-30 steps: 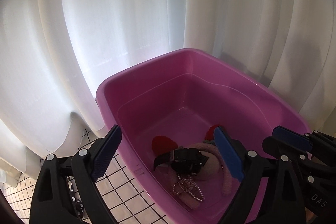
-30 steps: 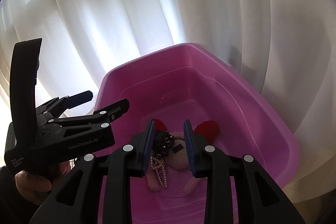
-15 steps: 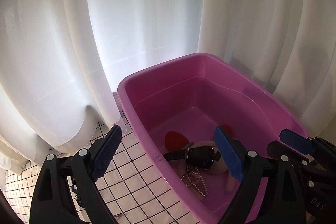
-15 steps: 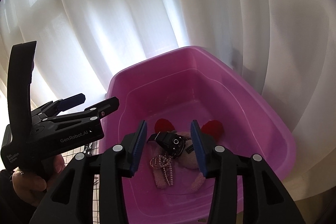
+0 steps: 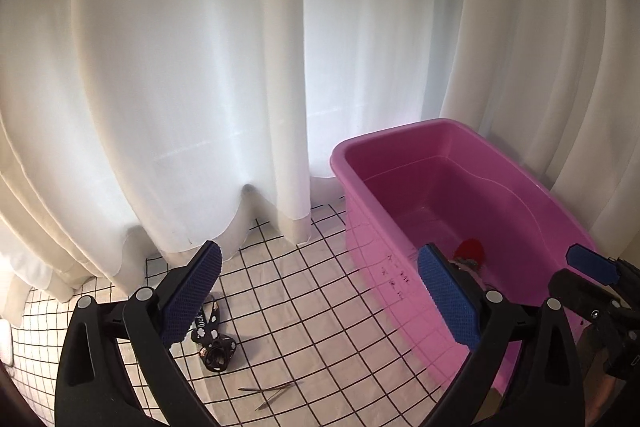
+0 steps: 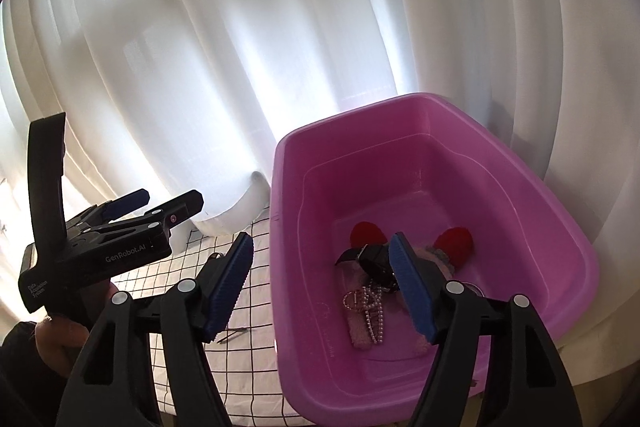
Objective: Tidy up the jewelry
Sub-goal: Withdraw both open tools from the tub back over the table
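Pearl necklace (image 6: pixel 370 307) between right fingers (image 6: pixel 412 277)

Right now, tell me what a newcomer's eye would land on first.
The pink tub stands out against the white curtain, with a pearl necklace and black watch inside. Left of it, a black patterned band lies on the checked cloth.

The left claw's finger (image 5: pixel 448 303) hides most of the tub's jewelry (image 5: pixel 466 261).
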The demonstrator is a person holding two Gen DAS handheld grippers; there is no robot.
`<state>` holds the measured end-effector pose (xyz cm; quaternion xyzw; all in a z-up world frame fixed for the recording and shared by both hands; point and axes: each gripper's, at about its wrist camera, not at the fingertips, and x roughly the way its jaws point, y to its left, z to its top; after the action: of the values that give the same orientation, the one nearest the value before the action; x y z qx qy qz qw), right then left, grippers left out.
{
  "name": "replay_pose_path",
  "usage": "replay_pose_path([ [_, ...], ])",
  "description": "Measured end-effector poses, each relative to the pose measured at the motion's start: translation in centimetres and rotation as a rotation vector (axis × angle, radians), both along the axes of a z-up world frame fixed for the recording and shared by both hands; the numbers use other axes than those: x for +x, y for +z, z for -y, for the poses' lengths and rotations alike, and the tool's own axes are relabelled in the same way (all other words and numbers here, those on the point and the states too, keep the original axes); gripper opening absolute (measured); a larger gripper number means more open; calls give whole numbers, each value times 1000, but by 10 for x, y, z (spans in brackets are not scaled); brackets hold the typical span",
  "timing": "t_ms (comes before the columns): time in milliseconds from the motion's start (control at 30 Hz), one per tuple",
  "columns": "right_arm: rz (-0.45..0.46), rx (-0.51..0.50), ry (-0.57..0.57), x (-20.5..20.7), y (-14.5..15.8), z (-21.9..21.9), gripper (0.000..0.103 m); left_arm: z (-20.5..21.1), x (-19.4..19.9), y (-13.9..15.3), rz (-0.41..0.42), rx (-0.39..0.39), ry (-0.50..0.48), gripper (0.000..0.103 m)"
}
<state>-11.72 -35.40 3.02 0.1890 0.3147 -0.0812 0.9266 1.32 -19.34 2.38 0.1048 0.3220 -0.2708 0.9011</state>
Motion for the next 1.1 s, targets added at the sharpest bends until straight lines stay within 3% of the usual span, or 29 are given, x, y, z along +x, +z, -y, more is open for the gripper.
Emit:
replay_pose_path([
  [333, 62, 18, 183, 35, 5, -72, 76, -141, 42, -47, -83, 53, 242, 97],
  [533, -30, 30, 269, 62, -24, -120, 80, -193, 63, -73, -144, 89, 304, 97],
  [967, -325, 83, 217, 95, -147, -176, 80, -200, 96, -150, -266, 163, 174, 97],
  [1100, -351, 82, 168, 99, -169, -180, 80, -191, 106, -166, -280, 175, 115, 97],
])
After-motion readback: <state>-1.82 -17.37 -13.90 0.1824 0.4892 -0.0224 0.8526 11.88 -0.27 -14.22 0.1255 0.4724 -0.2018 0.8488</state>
